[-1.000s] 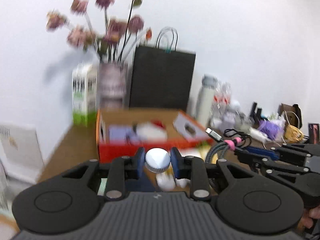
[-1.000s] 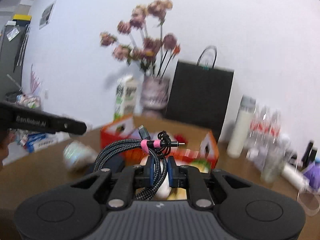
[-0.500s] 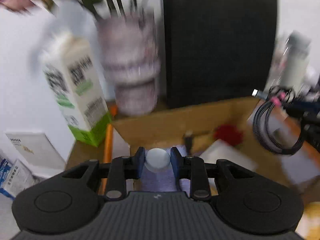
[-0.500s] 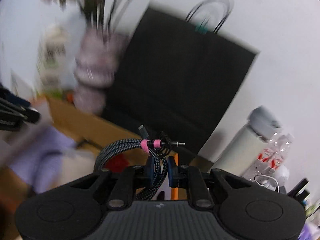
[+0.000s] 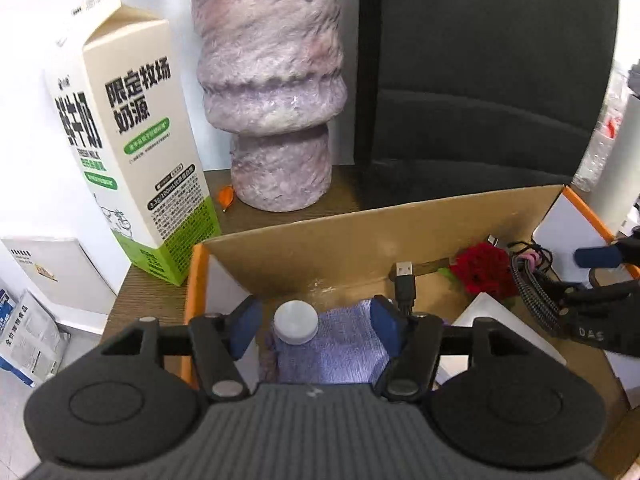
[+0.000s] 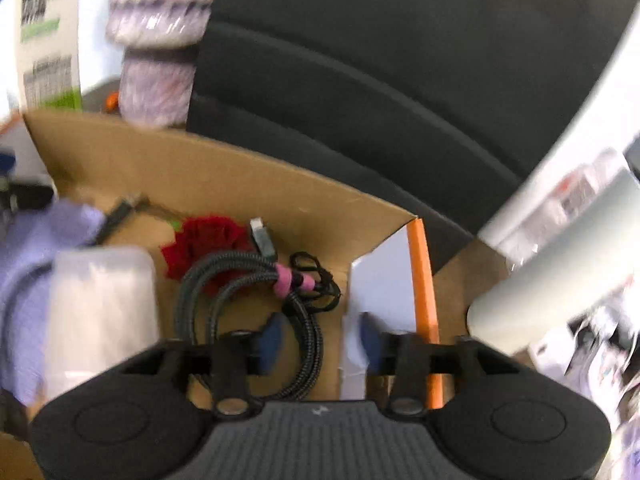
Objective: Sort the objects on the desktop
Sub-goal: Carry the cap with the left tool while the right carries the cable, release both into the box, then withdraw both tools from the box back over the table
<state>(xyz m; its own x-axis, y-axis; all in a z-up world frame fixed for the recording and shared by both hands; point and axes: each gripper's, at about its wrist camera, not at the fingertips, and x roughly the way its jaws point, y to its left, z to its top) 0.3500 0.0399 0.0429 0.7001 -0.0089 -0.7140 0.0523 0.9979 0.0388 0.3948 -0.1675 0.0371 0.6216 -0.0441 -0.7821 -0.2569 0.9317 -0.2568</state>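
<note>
Here, milk carton [image 5: 132, 148], "限定牧场奶源" print

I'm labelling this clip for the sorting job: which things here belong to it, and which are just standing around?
Part of the job:
left gripper, open over the white cap
right gripper, open around the braided cable
cardboard box
purple cloth
red flower

Just lying about:
milk carton
fuzzy vase
black bag
</note>
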